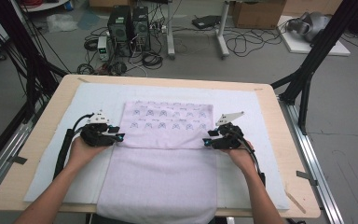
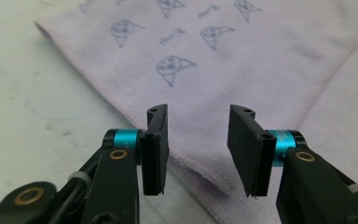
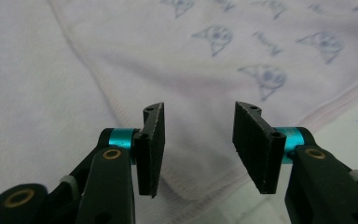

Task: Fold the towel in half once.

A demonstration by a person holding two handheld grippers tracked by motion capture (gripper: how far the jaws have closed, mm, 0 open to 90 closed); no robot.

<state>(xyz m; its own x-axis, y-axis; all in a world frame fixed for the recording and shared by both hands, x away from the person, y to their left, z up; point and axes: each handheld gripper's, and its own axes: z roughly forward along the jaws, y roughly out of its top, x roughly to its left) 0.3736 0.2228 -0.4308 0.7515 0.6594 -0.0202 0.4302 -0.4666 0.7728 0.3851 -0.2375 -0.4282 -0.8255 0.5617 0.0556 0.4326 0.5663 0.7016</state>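
Note:
A pale lilac towel (image 1: 168, 158) lies on the white mat, its far part folded back toward me with a printed cartoon pattern (image 1: 168, 116) facing up. My left gripper (image 1: 119, 133) is at the left corner of that folded edge, open. In the left gripper view the jaws (image 2: 199, 112) stand apart just above the towel's folded corner (image 2: 219, 184), and the pads do not touch it. My right gripper (image 1: 209, 138) is at the right corner of the fold, also open. In the right gripper view the rounded corner (image 3: 191, 189) lies below the gap of the gripper (image 3: 200, 108).
The white mat (image 1: 88, 98) covers most of the wooden table (image 1: 51, 107). The towel's near end hangs over the table's front edge. Beyond the table are computer towers (image 1: 128, 23), loose cables and black frame legs (image 1: 307, 70).

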